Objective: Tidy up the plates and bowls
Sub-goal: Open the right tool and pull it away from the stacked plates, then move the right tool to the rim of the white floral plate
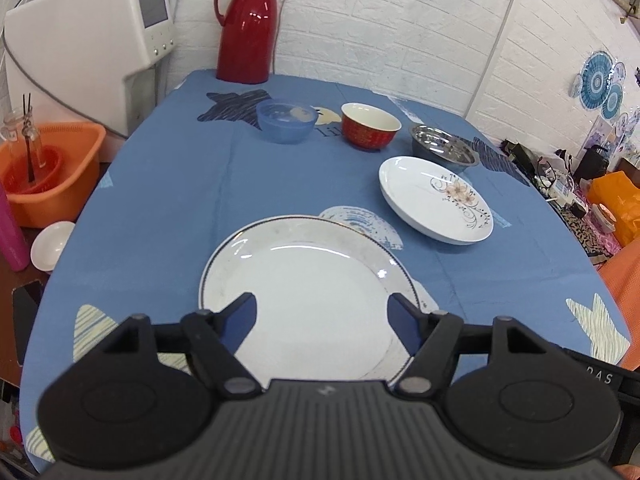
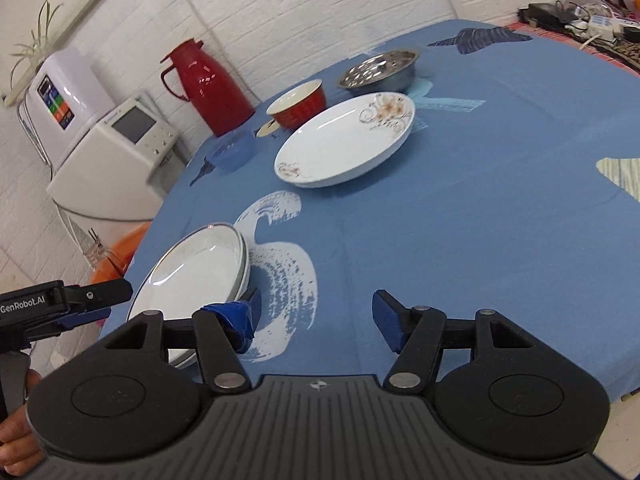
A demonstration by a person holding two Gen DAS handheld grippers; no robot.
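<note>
Stacking is only partly done: two plates [image 2: 192, 276] are seen nested at the near edge of the table [image 1: 168, 200], the rest still spread out.

Beyond the stack, the flowered plate [image 1: 434, 200] is left on its own, and farther back the steel bowl [image 1: 444, 146], red bowl [image 1: 370, 124] and blue bowl [image 1: 285, 120] are lined up apart, unstacked, in front of the red jug [image 1: 248, 24]. The left gripper [image 1: 322, 312] is held low over the near side of the stack, jaws spread wide and empty. The right gripper [image 2: 316, 312] is poised just beside the stack, over bare cloth, likewise spread and holding nothing.
</note>
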